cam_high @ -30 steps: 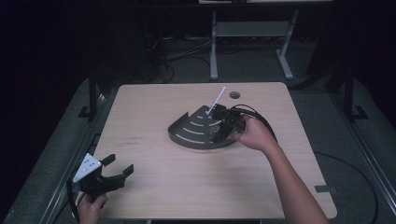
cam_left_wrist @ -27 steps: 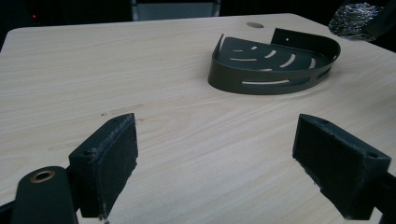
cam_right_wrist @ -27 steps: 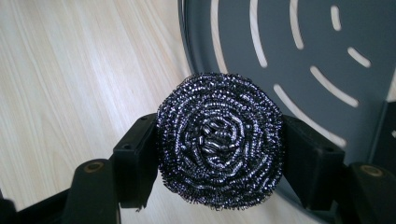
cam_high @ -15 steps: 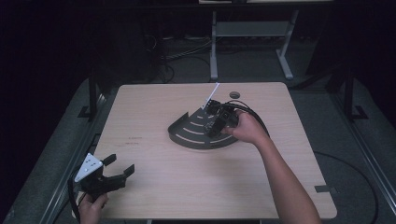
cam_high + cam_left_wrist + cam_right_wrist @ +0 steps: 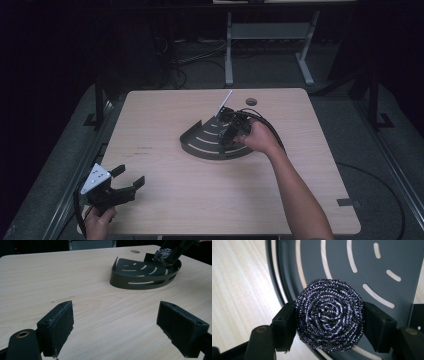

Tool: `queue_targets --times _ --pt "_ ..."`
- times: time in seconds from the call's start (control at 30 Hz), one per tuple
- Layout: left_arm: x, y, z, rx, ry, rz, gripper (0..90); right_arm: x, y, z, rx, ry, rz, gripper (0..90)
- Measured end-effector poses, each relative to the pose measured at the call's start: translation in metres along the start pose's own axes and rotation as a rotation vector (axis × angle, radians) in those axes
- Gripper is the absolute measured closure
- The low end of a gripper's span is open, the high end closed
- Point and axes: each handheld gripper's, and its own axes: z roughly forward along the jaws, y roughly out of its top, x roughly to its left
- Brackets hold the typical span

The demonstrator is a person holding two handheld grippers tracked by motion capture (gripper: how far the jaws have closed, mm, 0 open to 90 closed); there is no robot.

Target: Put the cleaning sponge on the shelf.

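High view: the right gripper (image 5: 231, 131), at frame centre, grasps a scourer above a dark slotted tray (image 5: 210, 141) on the surface (image 5: 165, 195); the left gripper (image 5: 120, 187) waits released at lower left. Left gripper view: the scourer (image 5: 163, 257) hangs over the tray's far rim at upper right. Right gripper view: jaws clamp the scourer (image 5: 329, 315) above the tray floor (image 5: 362, 255); judged step, placing it; next, lower and release.
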Motion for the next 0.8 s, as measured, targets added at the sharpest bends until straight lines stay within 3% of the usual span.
queue_targets --times 0.37,0.8 --pt "0.000 0.000 0.000 0.002 -0.001 -0.002 13.3 -0.008 0.002 0.017 0.024 -0.003 0.029 32.4" --pt "0.000 0.000 0.000 0.002 -0.001 -0.005 13.3 -0.013 0.005 0.028 0.014 -0.006 0.057 32.3"
